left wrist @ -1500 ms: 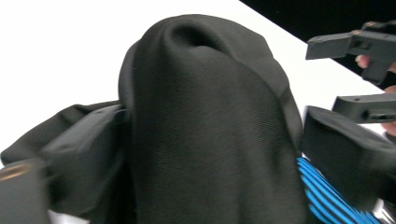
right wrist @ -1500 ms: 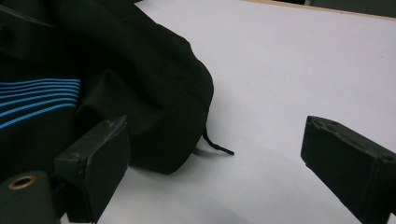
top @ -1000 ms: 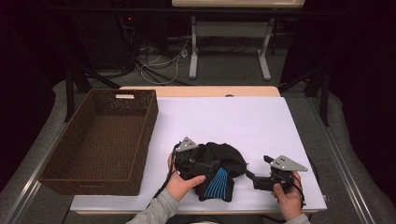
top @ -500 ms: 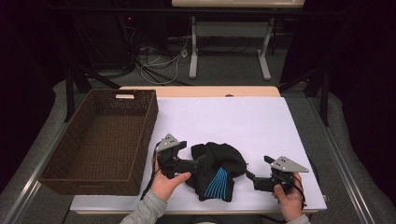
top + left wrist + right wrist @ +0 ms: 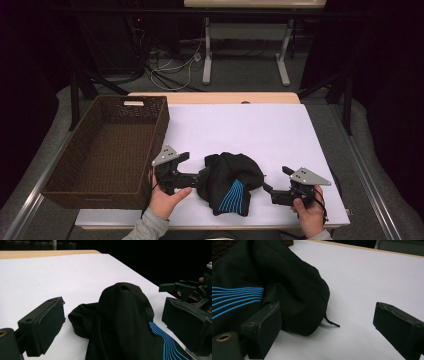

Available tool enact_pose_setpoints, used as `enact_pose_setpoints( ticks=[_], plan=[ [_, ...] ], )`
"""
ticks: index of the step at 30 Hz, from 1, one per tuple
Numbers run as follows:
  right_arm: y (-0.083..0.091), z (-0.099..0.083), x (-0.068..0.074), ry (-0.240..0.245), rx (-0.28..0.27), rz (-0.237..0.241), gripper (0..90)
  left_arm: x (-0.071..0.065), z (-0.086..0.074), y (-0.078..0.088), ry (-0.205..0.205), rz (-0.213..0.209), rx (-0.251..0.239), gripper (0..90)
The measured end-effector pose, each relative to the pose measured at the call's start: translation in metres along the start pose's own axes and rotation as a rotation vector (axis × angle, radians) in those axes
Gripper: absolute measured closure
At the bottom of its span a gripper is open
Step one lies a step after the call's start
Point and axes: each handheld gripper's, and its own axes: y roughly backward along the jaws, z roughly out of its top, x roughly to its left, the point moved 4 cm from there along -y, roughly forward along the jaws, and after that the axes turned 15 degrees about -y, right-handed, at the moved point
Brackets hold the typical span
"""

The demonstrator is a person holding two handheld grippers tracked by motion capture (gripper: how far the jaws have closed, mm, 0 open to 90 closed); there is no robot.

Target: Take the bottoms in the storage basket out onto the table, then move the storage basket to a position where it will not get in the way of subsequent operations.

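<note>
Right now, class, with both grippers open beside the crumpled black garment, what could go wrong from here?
1. The black garment is bunched in a heap, so the left gripper may pinch several layers at once.
2. A thin drawstring trails on the white table; the right gripper might catch just that.

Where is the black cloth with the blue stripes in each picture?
High view: the black cloth lies at the bottom middle, on the white table.
Left gripper view: it fills the lower middle, between the open jaws.
Right gripper view: it is at the left.
Shared landmark: the blue stripes.
</note>
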Motion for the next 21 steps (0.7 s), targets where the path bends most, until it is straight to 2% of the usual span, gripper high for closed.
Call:
enact_pose_setpoints(
  ticks=[3,8,14,20,21],
  plan=[
    [0.000,0.000,0.000,0.001,-0.006,0.005,8.0,0.001,-0.002,0.003,0.001,0.009,-0.006,4.1],
    [0.002,0.001,0.005,0.001,-0.010,0.012,8.0,0.002,-0.009,0.005,-0.008,0.021,0.013,4.4],
    [0.003,0.002,0.017,0.009,-0.013,0.043,7.5,0.005,-0.014,0.007,0.002,0.029,0.012,4.9],
    [0.000,0.003,0.032,0.035,-0.012,0.069,1.1,0.007,-0.017,0.007,-0.001,0.035,0.013,4.9],
    [0.000,0.004,0.035,0.031,-0.014,0.076,0.4,0.007,-0.018,0.006,0.008,0.035,0.012,4.9]
  ],
)
